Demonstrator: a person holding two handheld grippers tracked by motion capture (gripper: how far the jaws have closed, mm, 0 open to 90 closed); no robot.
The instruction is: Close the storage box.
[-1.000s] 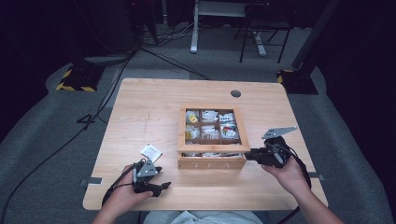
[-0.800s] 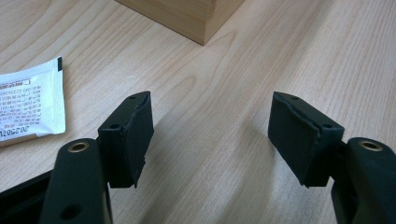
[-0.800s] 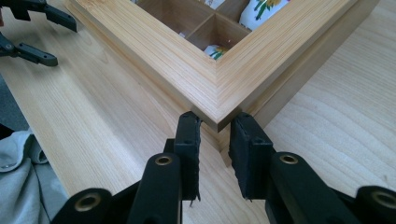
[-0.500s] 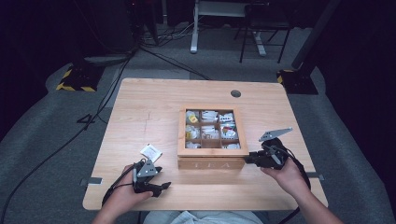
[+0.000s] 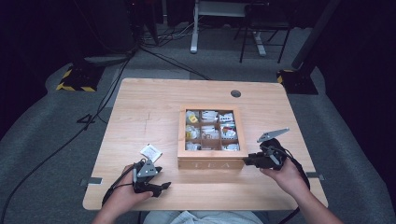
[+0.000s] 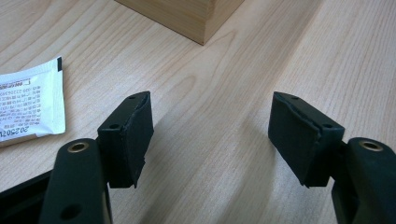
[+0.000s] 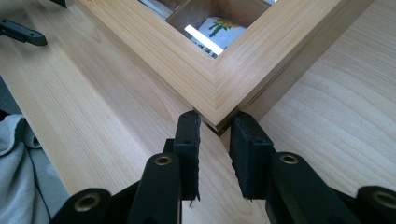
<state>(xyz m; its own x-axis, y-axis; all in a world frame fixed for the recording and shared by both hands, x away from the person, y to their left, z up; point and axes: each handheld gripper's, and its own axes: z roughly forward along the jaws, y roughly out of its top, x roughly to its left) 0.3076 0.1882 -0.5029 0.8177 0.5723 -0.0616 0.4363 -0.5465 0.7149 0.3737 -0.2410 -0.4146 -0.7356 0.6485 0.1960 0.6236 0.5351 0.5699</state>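
Note:
A wooden tea box [image 5: 210, 164] marked TEA stands mid-table, its window lid [image 7: 187, 60] down over compartments of tea bags [image 5: 209, 127]. My right gripper [image 5: 246, 161] is at the box's near right corner. In the right gripper view its jaws [image 7: 215, 122] stand narrow, and the pad tips pinch the lid's corner between them. My left gripper [image 5: 162, 178] rests near the table's front left, open wide with nothing between its pads [image 6: 212, 126]. A white sachet [image 5: 151, 152] lies flat on the table just beyond it, also seen in the left gripper view [image 6: 23, 107].
The table's front edge [image 5: 201, 205] lies close behind both hands. A round cable hole [image 5: 236, 93] sits at the back right. On the floor beyond the table are cables, a yellow-black striped base [image 5: 74, 79] and furniture legs.
My right gripper has shifted slightly nearer and lower at the box's corner. The left gripper, the sachet and the box have stayed put.

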